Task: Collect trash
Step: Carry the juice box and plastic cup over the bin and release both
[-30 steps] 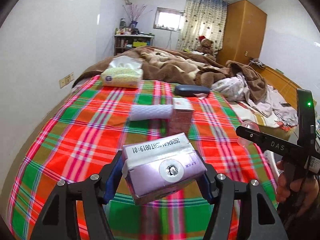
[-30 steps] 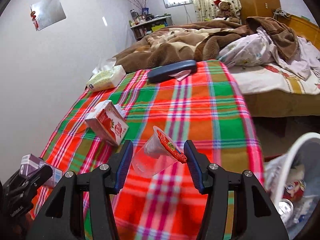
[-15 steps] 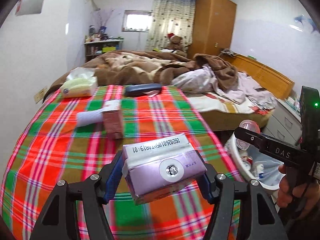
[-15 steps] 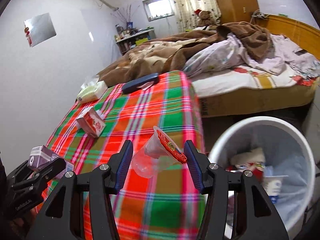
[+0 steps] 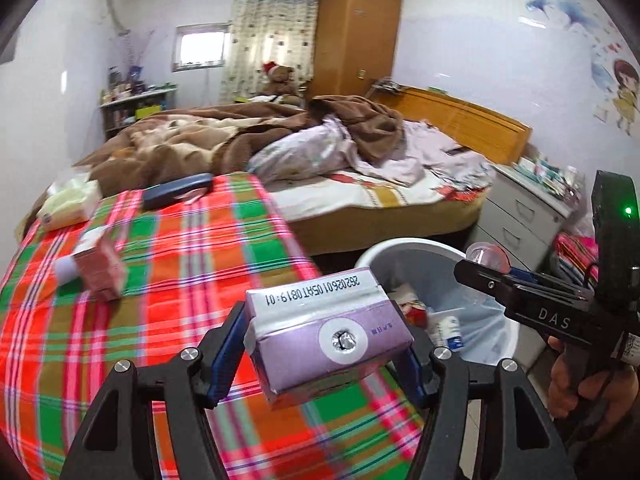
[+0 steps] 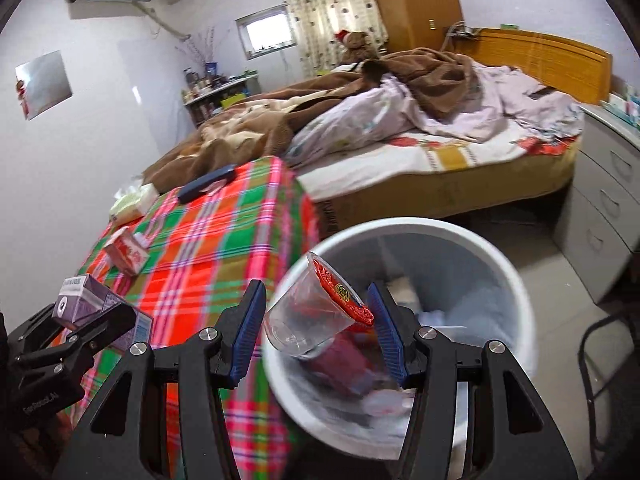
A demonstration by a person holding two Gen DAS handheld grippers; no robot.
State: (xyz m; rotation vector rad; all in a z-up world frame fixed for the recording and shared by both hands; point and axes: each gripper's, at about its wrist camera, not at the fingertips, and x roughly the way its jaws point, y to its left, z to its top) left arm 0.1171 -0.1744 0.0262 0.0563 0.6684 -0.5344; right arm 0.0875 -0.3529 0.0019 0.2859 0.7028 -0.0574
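Note:
My left gripper (image 5: 320, 350) is shut on a purple drink carton (image 5: 326, 334), held over the right edge of the plaid blanket (image 5: 168, 280) beside the white trash bin (image 5: 404, 246). My right gripper (image 6: 318, 330) is shut on a clear plastic cup with a red torn lid (image 6: 312, 316), hanging above the bin (image 6: 496, 264), which holds several pieces of trash. The right gripper with its cup (image 5: 486, 256) shows at the right of the left wrist view, a hand gripping its handle. A pink carton (image 5: 100, 268) lies on the blanket (image 6: 224, 248); the carton (image 6: 126, 254) appears in both views.
A tissue pack (image 5: 68, 204) and a dark case (image 5: 176, 192) lie at the blanket's far end. Beyond is a bed with a brown cover (image 5: 224, 140) and pale bedding. A grey drawer unit (image 6: 604, 216) stands right of the bin. A wardrobe (image 5: 356, 36) is at the back.
Both grippers have swung right from over the blanket toward the bin, each keeping its item. The bin now lies under the right gripper's cup and close beside the left gripper's carton.

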